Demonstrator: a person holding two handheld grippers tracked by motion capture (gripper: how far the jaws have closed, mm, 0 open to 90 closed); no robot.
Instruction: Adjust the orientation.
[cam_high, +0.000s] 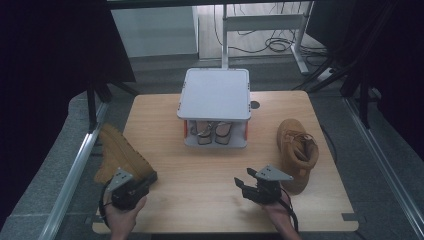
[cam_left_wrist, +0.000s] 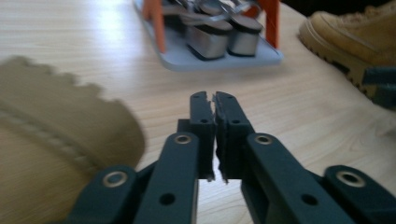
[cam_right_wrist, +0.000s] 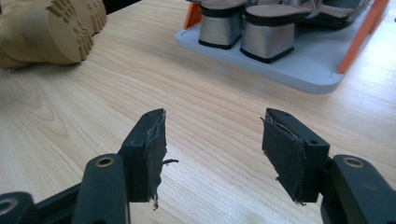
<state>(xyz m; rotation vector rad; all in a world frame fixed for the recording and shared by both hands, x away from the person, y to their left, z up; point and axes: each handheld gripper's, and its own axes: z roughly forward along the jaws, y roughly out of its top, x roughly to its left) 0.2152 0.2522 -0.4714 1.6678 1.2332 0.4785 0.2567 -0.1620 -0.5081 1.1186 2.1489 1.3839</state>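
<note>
1. Your left gripper (cam_high: 131, 192) sits low over the counter (cam_high: 200, 170), its jaws pressed together on nothing, just beside the left boot (cam_high: 120, 155).
2. Your right gripper (cam_high: 248, 185) has its jaws spread wide and empty, near the right boot (cam_high: 297, 150).
3. The grey shoe rack (cam_high: 216, 95) stands between both boots, holding heeled shoes (cam_high: 214, 131).

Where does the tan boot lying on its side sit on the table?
In the high view, the left boot lies at the table's left edge, just beyond the left gripper.
</note>
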